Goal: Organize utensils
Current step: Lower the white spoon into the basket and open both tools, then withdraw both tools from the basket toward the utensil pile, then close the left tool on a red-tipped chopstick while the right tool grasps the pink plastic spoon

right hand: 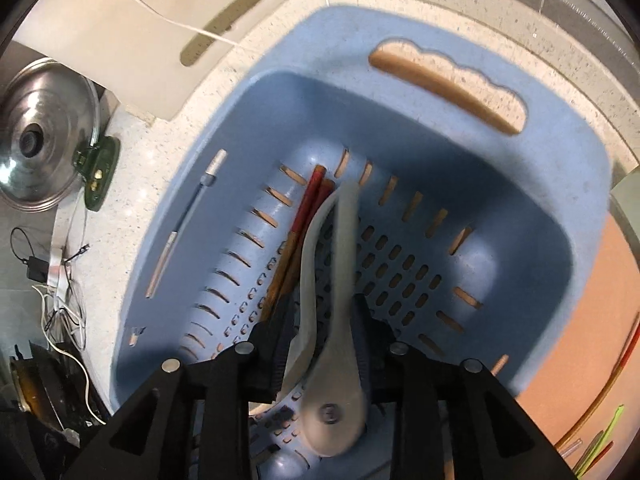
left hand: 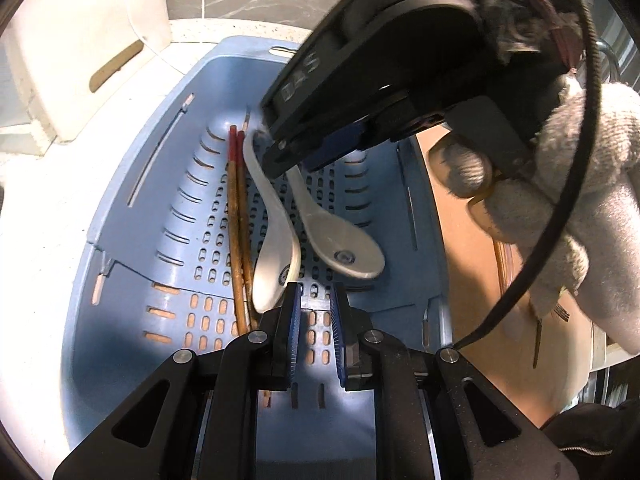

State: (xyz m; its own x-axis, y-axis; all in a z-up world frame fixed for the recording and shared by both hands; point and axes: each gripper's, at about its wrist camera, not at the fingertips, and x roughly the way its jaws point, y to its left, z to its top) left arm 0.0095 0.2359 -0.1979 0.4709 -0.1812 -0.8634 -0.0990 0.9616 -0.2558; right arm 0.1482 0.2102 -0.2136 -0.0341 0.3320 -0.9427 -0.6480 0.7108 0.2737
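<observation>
Blue perforated basket (left hand: 132, 216) is sitting on a speckled pale counter (left hand: 36, 216), with a slotted handle cut into its far rim, and is holding the utensils. Pair of brown chopsticks (left hand: 236, 216) with red tips is lying along the basket floor, the sticks touching each other. White ceramic spoon (left hand: 276, 248) is lying just beside the chopsticks on their right, bowl end toward the left wrist camera. Second spoon (left hand: 344, 248), greyish white, is lying bowl-down, its underside showing a small round mark, its handle angling up into the right gripper (left hand: 296, 164). The right gripper, held by a hand in a grey knitted glove (left hand: 580, 184), is reaching down into the basket; in the right wrist view its fingers are standing on either side of this spoon (right hand: 340, 320), which is blurred, and whether the pads are actually pressing on it cannot be told. Left gripper (left hand: 314, 320) is hovering low over the near end of the basket floor with its blue-padded fingers (left hand: 294, 320) standing a little apart and holding nothing. White cutting board (left hand: 92, 52) with a slot handle is leaning beyond the basket; a thin white cord is crossing it. Orange-tan mat (left hand: 472, 264) is lying beside the basket's right wall. Steel pot lid (right hand: 44, 136) is resting at the left of the right wrist view.
</observation>
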